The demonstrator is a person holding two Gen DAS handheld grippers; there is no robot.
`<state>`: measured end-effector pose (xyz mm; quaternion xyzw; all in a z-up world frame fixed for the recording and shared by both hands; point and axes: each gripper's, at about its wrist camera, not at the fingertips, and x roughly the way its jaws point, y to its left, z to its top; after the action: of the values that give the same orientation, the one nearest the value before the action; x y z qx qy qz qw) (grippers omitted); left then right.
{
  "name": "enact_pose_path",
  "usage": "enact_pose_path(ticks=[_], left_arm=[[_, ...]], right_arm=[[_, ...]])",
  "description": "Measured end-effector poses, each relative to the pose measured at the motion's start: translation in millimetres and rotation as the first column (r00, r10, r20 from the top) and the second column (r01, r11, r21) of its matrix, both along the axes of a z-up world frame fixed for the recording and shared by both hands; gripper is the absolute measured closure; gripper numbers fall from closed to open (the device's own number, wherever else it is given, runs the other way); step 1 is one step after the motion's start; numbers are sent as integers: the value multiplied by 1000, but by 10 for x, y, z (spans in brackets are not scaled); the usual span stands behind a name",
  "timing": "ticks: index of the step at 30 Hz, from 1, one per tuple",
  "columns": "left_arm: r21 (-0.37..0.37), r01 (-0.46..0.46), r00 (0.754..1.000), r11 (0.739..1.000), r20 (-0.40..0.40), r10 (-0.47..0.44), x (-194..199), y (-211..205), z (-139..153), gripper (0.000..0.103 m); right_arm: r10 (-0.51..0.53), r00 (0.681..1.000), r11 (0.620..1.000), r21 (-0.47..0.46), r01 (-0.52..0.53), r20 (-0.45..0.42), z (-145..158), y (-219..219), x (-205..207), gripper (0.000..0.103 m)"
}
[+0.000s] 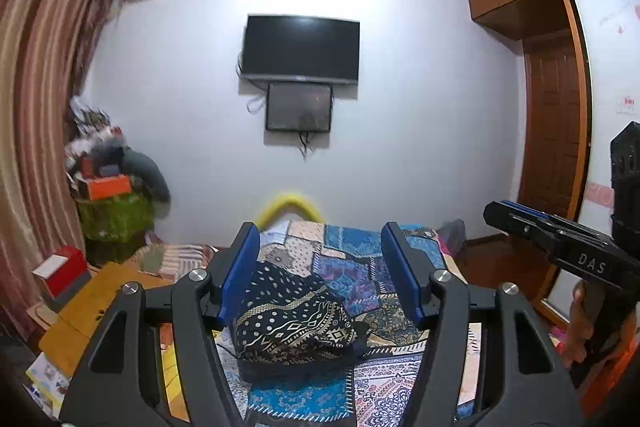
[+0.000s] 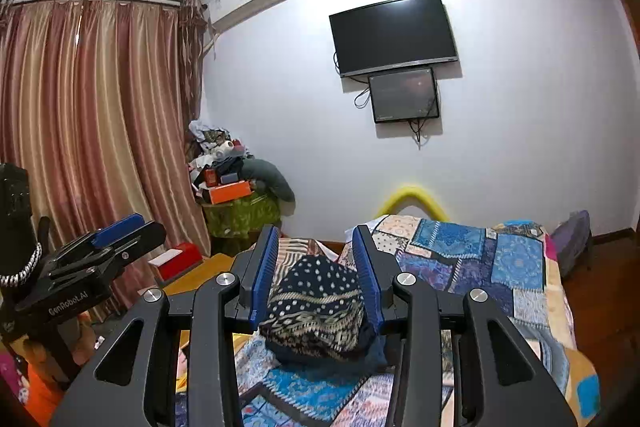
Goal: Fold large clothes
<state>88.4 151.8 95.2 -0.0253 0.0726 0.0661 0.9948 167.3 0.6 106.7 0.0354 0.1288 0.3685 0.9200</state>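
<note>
Right gripper spread above the folded dark patterned garment on the patchwork bedspread

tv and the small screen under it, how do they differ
The tv is clearly larger and wider than the small screen. The tv sits higher on the wall; the small screen hangs directly below it, touching or nearly touching its bottom edge. The tv's face is plain black, while the small screen looks greyer with faint reflections, and cables dangle beneath the small screen. Both are wall-mounted, dark-framed and switched off.
</note>
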Motion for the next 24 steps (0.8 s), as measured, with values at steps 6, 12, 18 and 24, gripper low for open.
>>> enact_pose_path(ticks=[6,12,18,24], left_arm=[[9,-79,996,997,49,78,-296,-200,-189,17],[38,-176,983,984,63,174,-427,-285,-335,1],[48,-191,981,980,57,188,-439,-302,-371,1],[31,-189,981,981,49,187,-486,-297,-426,1]], right_arm=[[-90,995,996,2,90,51,-125,-126,-185,23],[-120,991,992,-23,121,67,-97,-125,-219,0],[-111,991,993,-37,113,69,-129,-85,-217,0],[-103,992,993,-46,106,75,-194,-110,-306,0]])
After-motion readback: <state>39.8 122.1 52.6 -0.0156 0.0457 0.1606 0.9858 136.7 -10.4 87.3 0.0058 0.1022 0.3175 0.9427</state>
